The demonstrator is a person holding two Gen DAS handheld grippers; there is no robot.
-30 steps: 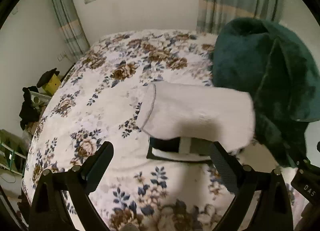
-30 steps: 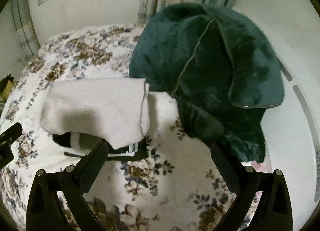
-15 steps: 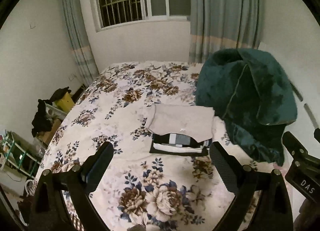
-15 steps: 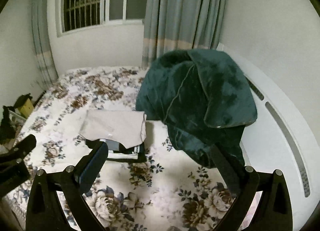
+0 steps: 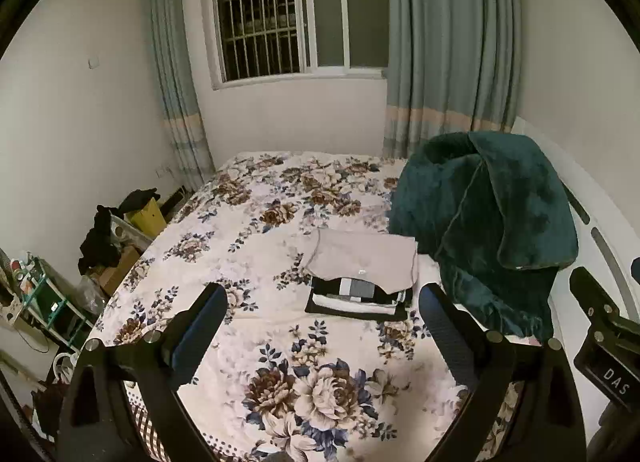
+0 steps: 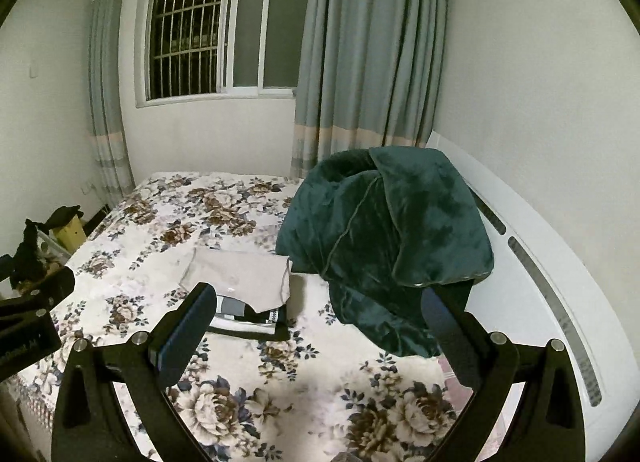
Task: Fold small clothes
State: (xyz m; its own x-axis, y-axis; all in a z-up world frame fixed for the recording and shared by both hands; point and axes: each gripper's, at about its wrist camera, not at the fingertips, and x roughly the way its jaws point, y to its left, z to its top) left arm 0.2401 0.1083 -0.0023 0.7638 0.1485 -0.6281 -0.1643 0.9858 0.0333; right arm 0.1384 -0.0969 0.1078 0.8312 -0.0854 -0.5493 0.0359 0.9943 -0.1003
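Observation:
A folded beige garment (image 5: 362, 260) lies on top of a small stack of folded dark and striped clothes (image 5: 356, 300) on the floral bedspread (image 5: 320, 374). The same beige garment (image 6: 240, 278) and stack (image 6: 248, 318) show in the right wrist view. My left gripper (image 5: 322, 326) is open and empty, held above the bed, well back from the stack. My right gripper (image 6: 316, 326) is open and empty too, also back from the stack. Part of the right gripper's body shows at the right edge of the left wrist view.
A dark green plush blanket (image 5: 492, 230) is heaped on the right of the bed against the white headboard (image 6: 532, 262). Boxes, a yellow bin (image 5: 146, 216) and a shelf stand on the floor left of the bed. A window and curtains are behind.
Both grippers have pulled back and up from the stack. The beige garment, held up a second ago, now lies flat on the stack.

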